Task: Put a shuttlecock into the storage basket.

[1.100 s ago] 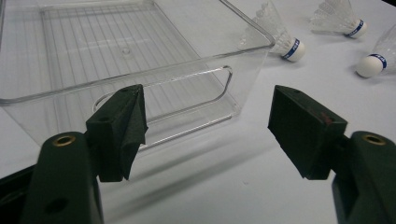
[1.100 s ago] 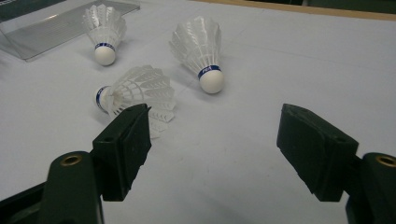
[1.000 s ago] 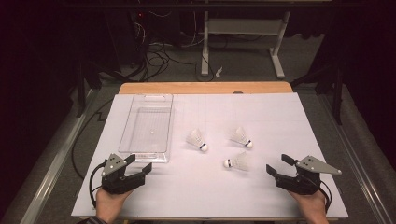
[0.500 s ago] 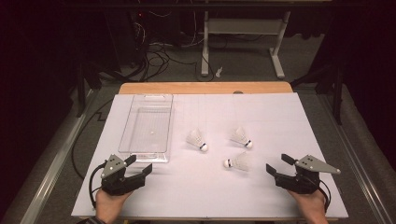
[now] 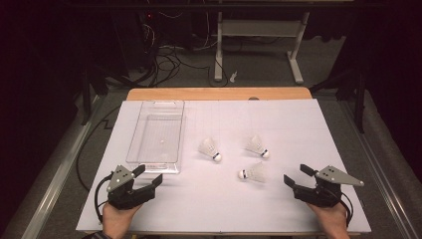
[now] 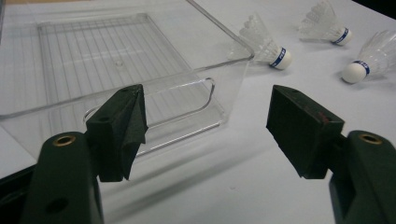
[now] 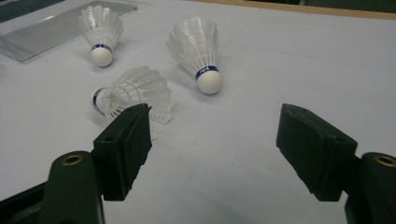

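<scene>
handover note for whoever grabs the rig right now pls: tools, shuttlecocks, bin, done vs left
Left tool: open, holding nothing, at the near left of the table, just in front of the clear bin.
Right tool: open, holding nothing, at the near right edge.
Three shuttlecocks lie on the white table cover, right of the bin: left shuttlecock, far shuttlecock, near shuttlecock, which is closest to the right tool.
Done: nothing yet; the bin holds no shuttlecock.
Left: probably all three shuttlecocks go into the bin. The near one looks like the easiest start for the right tool.
</scene>
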`<action>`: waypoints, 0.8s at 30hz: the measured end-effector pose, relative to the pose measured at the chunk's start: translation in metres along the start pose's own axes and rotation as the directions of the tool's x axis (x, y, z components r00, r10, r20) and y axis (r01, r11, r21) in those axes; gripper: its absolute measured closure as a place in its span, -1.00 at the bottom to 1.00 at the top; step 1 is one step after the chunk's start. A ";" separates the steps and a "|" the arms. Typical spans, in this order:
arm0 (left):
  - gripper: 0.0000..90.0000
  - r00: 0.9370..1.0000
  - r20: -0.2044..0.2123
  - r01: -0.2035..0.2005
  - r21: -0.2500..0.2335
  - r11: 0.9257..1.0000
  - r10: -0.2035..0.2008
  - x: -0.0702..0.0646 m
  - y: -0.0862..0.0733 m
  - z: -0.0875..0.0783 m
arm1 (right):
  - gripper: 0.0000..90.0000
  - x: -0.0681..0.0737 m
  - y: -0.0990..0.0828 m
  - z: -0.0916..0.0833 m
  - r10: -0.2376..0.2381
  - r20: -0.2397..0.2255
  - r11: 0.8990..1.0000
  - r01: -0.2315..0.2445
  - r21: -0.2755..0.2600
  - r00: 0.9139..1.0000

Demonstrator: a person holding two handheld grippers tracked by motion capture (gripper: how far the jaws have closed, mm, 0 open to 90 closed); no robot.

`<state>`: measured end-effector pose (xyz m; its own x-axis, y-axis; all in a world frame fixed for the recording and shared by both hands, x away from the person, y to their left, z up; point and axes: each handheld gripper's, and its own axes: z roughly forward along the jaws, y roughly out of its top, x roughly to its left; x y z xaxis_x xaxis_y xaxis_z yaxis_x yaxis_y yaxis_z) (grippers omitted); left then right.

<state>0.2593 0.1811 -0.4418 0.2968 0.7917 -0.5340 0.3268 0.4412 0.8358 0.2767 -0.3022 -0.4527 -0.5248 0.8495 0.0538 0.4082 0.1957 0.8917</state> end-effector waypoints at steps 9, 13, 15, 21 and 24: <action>-0.34 0.999 0.038 -0.020 0.017 1.000 0.019 -0.013 0.000 0.002 | -0.39 0.001 0.000 -0.002 -0.001 0.003 1.000 0.001 -0.001 1.000; -0.35 0.999 0.046 -0.017 0.021 1.000 0.016 -0.016 0.000 0.002 | -0.39 0.000 0.000 -0.001 0.001 0.000 1.000 -0.001 0.003 1.000; -0.35 0.998 0.056 -0.018 0.031 0.999 0.016 -0.020 -0.001 0.004 | -0.39 0.000 0.000 0.000 -0.001 -0.005 1.000 0.001 0.004 1.000; -0.35 0.997 0.070 -0.016 0.049 0.999 0.013 -0.025 -0.002 0.010 | -0.39 0.000 -0.001 -0.001 0.002 -0.007 1.000 -0.002 0.002 1.000; -0.35 0.997 0.073 -0.014 0.049 0.999 0.011 -0.026 -0.001 0.011 | -0.39 -0.001 -0.001 -0.001 0.008 -0.007 1.000 -0.008 0.002 1.000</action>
<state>0.2616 0.1554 -0.4299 0.3652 0.7632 -0.5331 0.3658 0.4090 0.8360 0.2761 -0.3031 -0.4530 -0.5266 0.8478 0.0636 0.4138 0.1903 0.8902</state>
